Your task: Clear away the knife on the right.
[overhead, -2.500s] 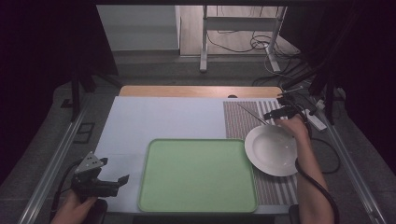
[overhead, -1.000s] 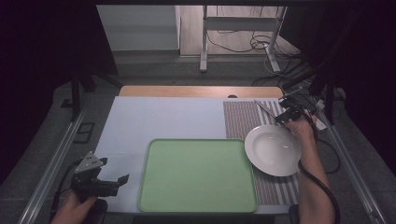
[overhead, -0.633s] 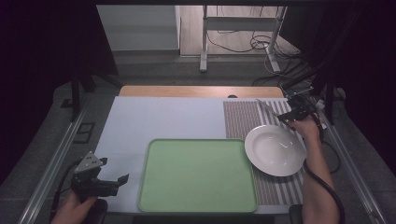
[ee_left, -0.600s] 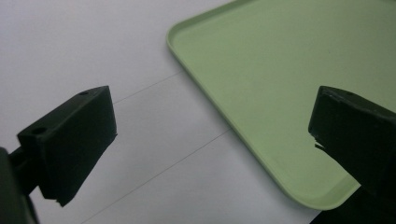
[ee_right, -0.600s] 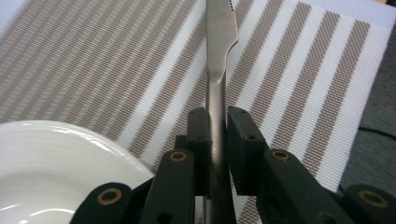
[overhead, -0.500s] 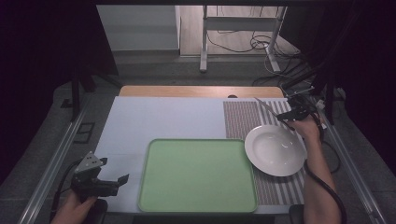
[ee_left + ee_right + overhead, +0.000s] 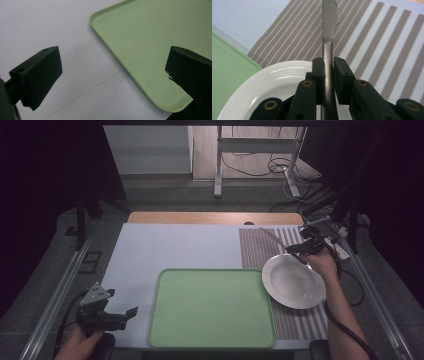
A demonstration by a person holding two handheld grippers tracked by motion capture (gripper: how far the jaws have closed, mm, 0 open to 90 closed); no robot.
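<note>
Right gripper view shows your right gripper [image 7: 328, 66] pinching a table knife [image 7: 329, 37] by its handle — blade out over the striped placemat [image 7: 372, 42], just past the white plate [image 7: 274, 80]. Your left gripper [image 7: 112, 75] hangs spread beside the green tray [image 7: 150, 37].

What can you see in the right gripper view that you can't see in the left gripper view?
Right gripper view alone: the right gripper shut on the handle of a silver metal table knife, blade pointing away, above a round white plate and a brown-and-white striped placemat.

Left gripper view alone: the left gripper with its two black jaws wide apart and nothing between them, over the pale table cover with thin crease lines.

Both: the light green rectangular tray, seen as a corner at the left edge of the right gripper view, and the pale table cover.
</note>
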